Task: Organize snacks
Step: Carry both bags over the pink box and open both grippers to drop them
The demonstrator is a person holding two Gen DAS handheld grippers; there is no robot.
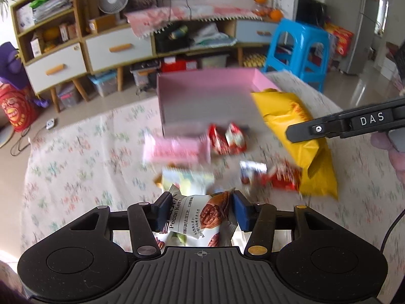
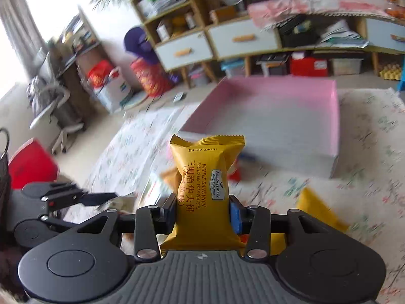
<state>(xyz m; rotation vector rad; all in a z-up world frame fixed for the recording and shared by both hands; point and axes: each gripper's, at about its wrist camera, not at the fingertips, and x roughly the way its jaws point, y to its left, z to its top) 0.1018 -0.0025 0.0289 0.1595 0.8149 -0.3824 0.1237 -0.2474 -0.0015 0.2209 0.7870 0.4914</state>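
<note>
The left tool [image 1: 200,211] is clamped on a white pecan packet [image 1: 200,217], lifted over the floral-clothed desk [image 1: 76,177]. The right tool [image 2: 202,214] pinches a yellow waffle sandwich packet [image 2: 206,179] upright between its pads. Just ahead of the left tool lie blurred loose snacks: a pink packet [image 1: 177,150] and red wrappers [image 1: 226,139]. Beyond them sits the pink tray [image 1: 210,101].

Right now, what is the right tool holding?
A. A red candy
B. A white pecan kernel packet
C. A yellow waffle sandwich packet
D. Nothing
C: in the right wrist view the right tool is closed on the yellow waffle sandwich packet; the pecan packet is in the left tool.
</note>
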